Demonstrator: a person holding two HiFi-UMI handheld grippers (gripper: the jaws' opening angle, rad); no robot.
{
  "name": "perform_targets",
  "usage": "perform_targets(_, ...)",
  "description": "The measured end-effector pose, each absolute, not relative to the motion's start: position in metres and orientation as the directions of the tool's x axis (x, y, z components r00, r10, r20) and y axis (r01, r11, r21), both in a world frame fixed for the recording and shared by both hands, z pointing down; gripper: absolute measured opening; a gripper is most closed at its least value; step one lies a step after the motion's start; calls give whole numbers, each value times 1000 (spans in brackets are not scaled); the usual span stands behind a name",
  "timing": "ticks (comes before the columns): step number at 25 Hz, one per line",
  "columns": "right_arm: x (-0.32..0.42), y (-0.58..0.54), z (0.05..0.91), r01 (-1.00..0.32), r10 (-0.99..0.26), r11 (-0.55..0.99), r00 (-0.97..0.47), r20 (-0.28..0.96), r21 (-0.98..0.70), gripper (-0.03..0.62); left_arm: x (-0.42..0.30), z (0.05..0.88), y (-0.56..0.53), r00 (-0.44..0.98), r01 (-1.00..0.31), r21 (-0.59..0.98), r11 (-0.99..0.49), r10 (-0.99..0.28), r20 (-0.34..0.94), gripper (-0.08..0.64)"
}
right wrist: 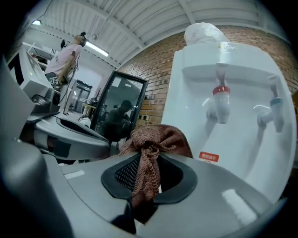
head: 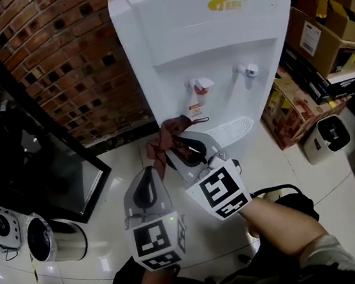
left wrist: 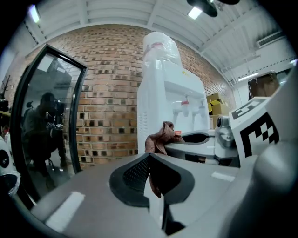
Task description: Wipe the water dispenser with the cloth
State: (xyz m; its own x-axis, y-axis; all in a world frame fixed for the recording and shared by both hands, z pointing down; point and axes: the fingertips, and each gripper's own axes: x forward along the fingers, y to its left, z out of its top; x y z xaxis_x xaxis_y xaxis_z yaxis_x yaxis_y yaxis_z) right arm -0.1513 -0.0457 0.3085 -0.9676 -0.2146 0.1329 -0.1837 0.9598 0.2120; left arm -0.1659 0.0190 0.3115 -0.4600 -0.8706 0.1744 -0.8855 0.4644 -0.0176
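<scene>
**Cloth held in both tongs in front of the dispenser**

The white water dispenser is seen at the far centre, set against a brick wall. On its front a red tap is fitted to the left and a pale tap to the right, with a drip tray below them.

The brown cloth is found just in front of the dispenser's lower front, below the red tap. Whether it touches the white panel cannot be told.

The right gripper is pointed at the dispenser. Its jaws are pressed narrowly onto the cloth, which is bunched into a lump above the right gripper and hangs down through the gap between the pads.

The left gripper is held nearer and to the left, just beside the right one. In the left gripper view its jaws are set narrow, and a thin tail of the cloth is pinched in the left gripper.

Cardboard boxes are stacked to the right of the dispenser. A dark glass panel is leaned at the left, on the pale tiled floor.
</scene>
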Motion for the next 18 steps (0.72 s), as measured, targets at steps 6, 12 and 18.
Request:
perform_targets(6,-145,-56,312,-218,-251,952,-957,145,213,91,-156,313,17,-451,-890,-20,455,-874,178,0)
perform_targets(12,-134,-81,315,-293,-325,937,-931,167,190,90,-131,320,2,-414,-910,-44,413,-891,188,0)
perform_targets(18,-118,-129,329,-412,-428,903,-880,204,118,91,-109,325,-21,-369,-929,-51,366,-907,203,0)
